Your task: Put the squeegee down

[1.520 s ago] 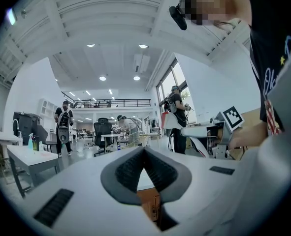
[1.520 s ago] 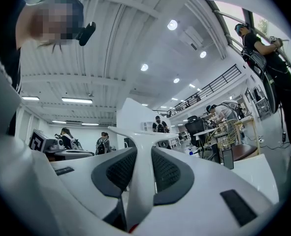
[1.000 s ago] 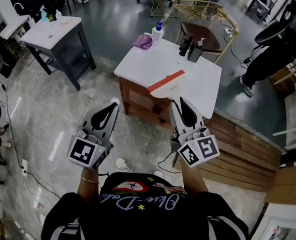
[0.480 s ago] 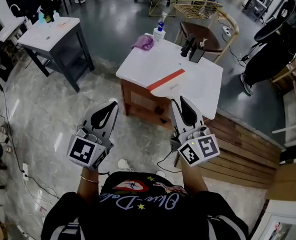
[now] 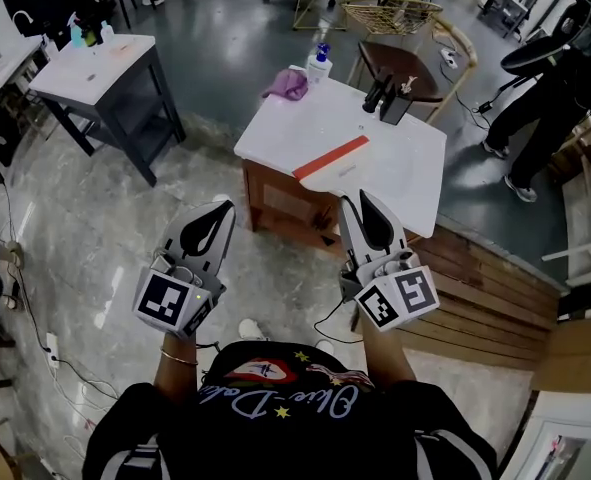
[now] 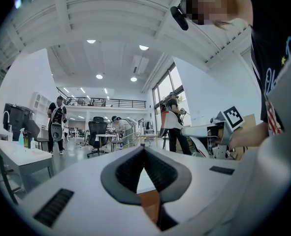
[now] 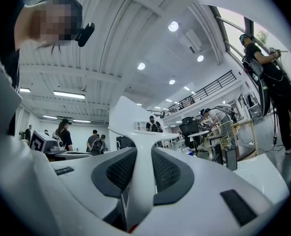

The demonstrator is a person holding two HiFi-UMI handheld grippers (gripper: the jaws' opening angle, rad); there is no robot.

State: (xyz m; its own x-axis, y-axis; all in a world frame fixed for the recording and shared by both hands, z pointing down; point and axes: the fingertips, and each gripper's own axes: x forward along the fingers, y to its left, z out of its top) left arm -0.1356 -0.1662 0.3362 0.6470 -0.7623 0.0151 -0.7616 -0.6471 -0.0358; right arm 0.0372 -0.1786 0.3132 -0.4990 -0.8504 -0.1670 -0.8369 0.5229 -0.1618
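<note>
The squeegee has a white body and a red strip along its blade. It is held up over the near edge of the white table. My right gripper is shut on its white handle. In the right gripper view the handle runs up between the dark pads and spreads into the blade. My left gripper hangs over the marble floor to the left of the table. Its jaws are shut, the tips meeting in the left gripper view, with nothing between them.
On the table's far side stand a spray bottle, a purple cloth and a dark holder. Behind it is a chair with a wire basket. A second table stands far left. Wooden decking lies right, and a person walks there.
The table sits slightly further right in the head view, and the person at the right has stepped along. Both grippers keep their pose and the grip on the squeegee is unchanged.
</note>
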